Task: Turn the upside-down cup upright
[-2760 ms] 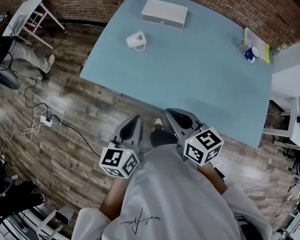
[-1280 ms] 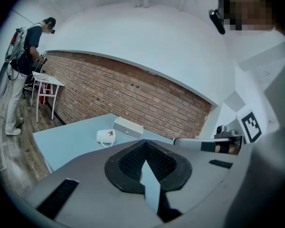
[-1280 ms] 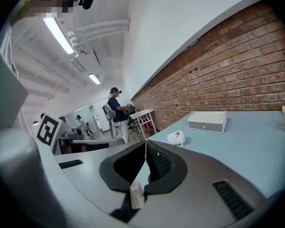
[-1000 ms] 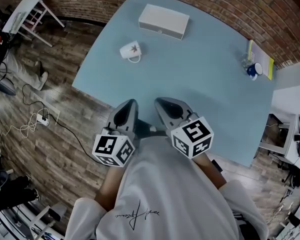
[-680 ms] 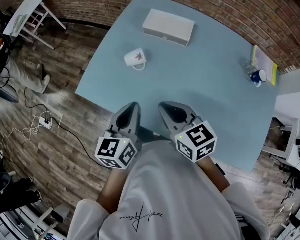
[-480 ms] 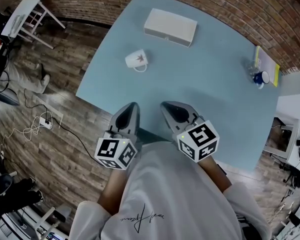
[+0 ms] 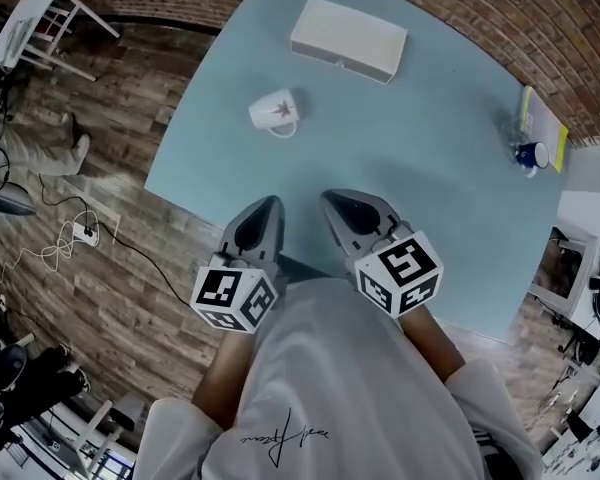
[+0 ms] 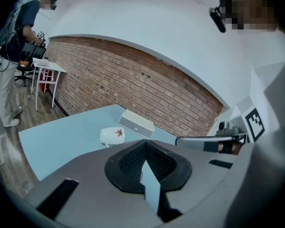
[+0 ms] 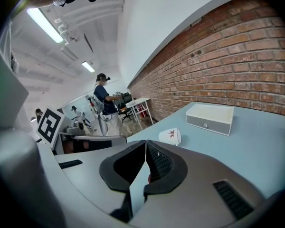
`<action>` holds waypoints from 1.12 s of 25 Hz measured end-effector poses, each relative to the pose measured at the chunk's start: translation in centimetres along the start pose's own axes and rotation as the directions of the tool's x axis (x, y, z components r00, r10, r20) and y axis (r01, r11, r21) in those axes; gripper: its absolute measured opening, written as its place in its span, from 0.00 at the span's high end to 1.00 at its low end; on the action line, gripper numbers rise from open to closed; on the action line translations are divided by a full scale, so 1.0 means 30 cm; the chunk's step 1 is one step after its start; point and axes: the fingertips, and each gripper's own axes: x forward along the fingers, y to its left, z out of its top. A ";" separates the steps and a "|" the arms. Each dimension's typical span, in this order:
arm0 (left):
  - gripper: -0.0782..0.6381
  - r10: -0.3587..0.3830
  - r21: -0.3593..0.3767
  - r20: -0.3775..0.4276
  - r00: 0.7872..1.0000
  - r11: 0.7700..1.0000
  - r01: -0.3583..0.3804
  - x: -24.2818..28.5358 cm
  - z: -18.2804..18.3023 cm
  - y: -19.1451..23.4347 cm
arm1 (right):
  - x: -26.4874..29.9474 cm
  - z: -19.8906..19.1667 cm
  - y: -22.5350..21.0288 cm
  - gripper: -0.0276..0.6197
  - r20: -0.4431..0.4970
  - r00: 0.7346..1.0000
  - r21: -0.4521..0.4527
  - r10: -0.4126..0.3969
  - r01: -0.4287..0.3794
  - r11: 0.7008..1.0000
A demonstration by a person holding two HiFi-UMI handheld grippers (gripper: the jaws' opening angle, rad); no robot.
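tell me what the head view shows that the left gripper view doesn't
Only the head view: the small blue cup at the table's far right corner and the cables on the wooden floor. Only the left gripper view: a close look at the left gripper, jaws together with nothing between them, and the white wall above the bricks. Both: the white cup with a leaf print, the white box, the blue table and the brick wall.

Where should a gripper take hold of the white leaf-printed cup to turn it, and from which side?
Grip the cup across its plain round wall, near the middle, coming down from above. It seems to lie tipped on the table, its handle toward the near edge, so the upper wall is free for both jaws.
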 end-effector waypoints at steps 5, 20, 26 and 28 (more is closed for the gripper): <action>0.88 -0.004 -0.012 -0.027 1.000 1.000 0.003 0.037 -0.009 0.024 | 0.041 -0.005 -0.020 0.92 -0.016 1.000 0.013 -0.001 0.001 1.000; 0.88 0.017 -0.026 -0.067 0.998 0.999 -0.019 0.103 0.004 0.109 | 0.137 -0.006 -0.067 0.92 -0.051 0.999 0.037 0.009 -0.007 0.999; 0.88 0.022 -0.017 -0.091 0.996 1.000 -0.024 0.132 0.005 0.155 | 0.178 -0.011 -0.079 0.92 -0.073 0.997 0.034 0.018 -0.016 0.999; 0.88 0.028 -0.023 -0.093 0.995 0.999 -0.030 0.141 0.010 0.170 | 0.193 -0.010 -0.084 0.92 -0.081 0.996 0.032 0.022 -0.019 0.999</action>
